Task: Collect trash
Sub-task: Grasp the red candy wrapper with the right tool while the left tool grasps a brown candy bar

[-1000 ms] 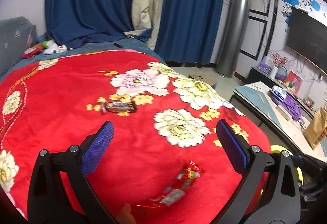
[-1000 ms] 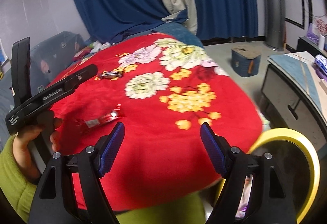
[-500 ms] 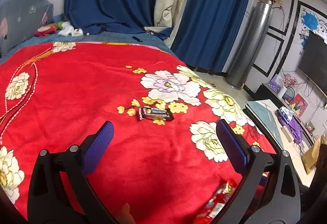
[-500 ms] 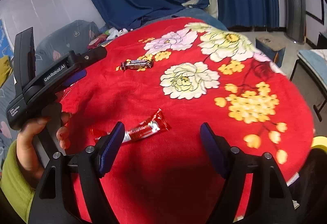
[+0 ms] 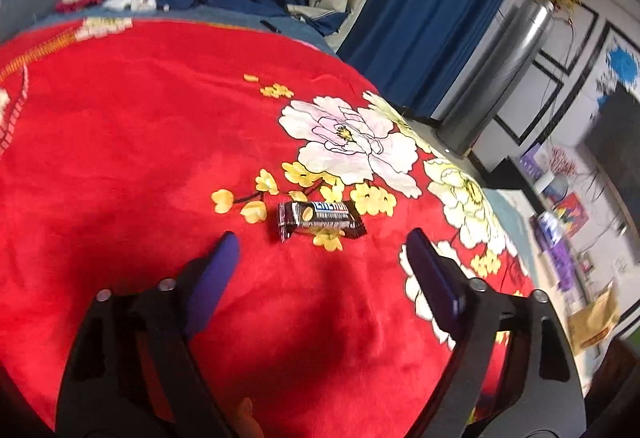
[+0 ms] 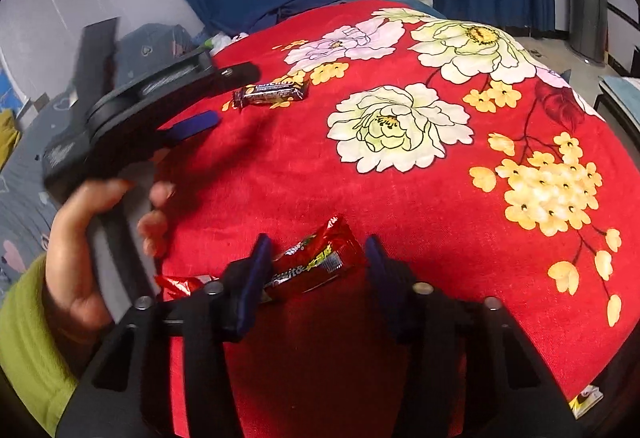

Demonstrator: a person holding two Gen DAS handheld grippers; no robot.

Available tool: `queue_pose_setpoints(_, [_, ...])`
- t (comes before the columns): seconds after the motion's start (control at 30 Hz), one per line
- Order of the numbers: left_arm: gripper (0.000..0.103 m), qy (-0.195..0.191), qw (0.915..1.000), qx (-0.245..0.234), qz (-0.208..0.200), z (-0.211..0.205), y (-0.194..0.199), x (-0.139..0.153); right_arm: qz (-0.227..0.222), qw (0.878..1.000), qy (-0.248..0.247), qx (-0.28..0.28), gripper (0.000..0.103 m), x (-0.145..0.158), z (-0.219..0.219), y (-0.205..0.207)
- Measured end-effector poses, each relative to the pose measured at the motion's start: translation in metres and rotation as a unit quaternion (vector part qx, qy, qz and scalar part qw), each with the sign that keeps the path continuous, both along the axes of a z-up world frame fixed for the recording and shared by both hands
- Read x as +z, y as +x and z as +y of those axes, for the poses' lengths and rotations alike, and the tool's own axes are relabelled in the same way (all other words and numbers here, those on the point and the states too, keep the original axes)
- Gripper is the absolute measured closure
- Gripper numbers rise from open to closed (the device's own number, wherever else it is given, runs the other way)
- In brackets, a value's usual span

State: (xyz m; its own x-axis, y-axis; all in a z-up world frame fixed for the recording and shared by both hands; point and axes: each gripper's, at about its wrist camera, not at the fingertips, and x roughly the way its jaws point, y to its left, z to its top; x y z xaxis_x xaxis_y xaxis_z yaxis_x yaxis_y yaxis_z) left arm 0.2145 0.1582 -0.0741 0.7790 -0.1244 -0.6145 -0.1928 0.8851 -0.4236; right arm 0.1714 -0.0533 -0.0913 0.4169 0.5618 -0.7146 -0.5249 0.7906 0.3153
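Bare red flowered plush blanket surrounds the dark foil snack-bar wrapper on all sides; the black handheld left gripper hangs just beside it.

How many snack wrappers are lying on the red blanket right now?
2. A dark wrapper lies among the yellow flowers, just ahead of the open left gripper. A red wrapper lies between the right gripper's open fingers. Others may be hidden out of view.

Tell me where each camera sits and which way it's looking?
Left wrist: rides the left gripper, facing the dark wrapper on the red blanket; its open fingers show.
Right wrist: rides the right gripper, fingers straddling the red wrapper; left hand shows.
Shared: dark wrapper, blanket.
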Motion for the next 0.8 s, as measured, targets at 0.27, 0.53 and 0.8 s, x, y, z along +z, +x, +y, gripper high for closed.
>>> queue_pose_setpoints(0.27, [0.055, -0.058, 0.9982, 0.007, 0.011, 0.008, 0.022, -0.014, -0.009, 1.000, -0.001, -0.005, 0.078, -0.002, -0.006, -0.002])
queue_pose_setpoints(0.53, [0.090, -0.072, 0.9974, -0.004, 0.009, 0.008, 0.020, -0.019, -0.023, 1.000, 0.003, -0.004, 0.082, 0.002, -0.010, -0.009])
queue_pose_setpoints(0.8, [0.092, -0.061, 0.9972, -0.033, -0.028, -0.013, -0.005, -0.006, -0.056, 0.998, 0.004, -0.020, 0.083, 0.015, -0.026, -0.016])
